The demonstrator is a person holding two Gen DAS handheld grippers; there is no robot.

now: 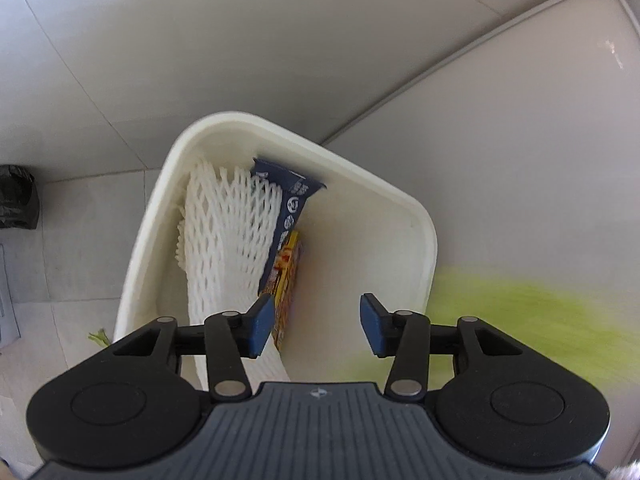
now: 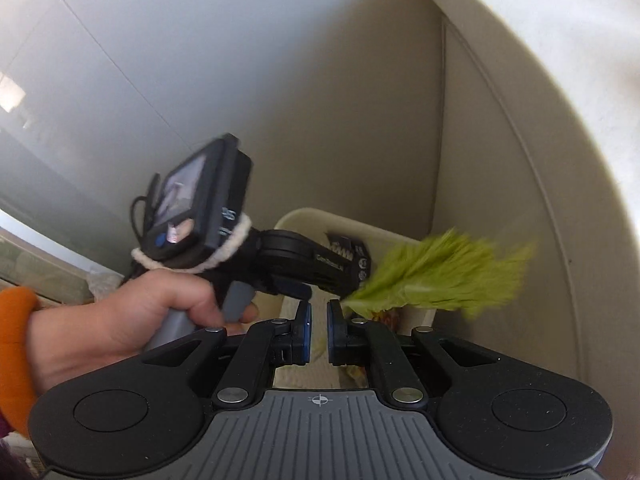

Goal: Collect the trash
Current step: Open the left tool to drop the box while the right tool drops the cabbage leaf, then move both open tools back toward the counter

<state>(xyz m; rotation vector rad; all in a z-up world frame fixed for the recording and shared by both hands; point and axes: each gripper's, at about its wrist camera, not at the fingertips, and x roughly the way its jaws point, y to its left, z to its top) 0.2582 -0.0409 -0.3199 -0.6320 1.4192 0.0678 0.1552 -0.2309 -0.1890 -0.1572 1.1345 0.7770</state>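
Your left tongs (image 1: pixel 316 322) hang over the open white bin (image 1: pixel 416 216), pointing steeply down, pads spread with nothing between them. Inside the bin, a white foam net sleeve (image 1: pixel 224 232) lies against the left wall, with a dark blue wrapper (image 1: pixel 294 200) beside it near the far rim and a yellow printed packet (image 1: pixel 286 276) just below that wrapper. Your right tongs (image 2: pixel 319 330) are nearly closed; a blurred green lettuce leaf (image 2: pixel 436 276) sits just beyond the right pad, above the bin, and you cannot tell whether the pads have it pinched. Your left hand (image 2: pixel 120 320), in an orange cuff (image 2: pixel 14 344), grips the other handle left of the bin. A small green scrap (image 1: pixel 98 336) lies on the floor left of the bin.
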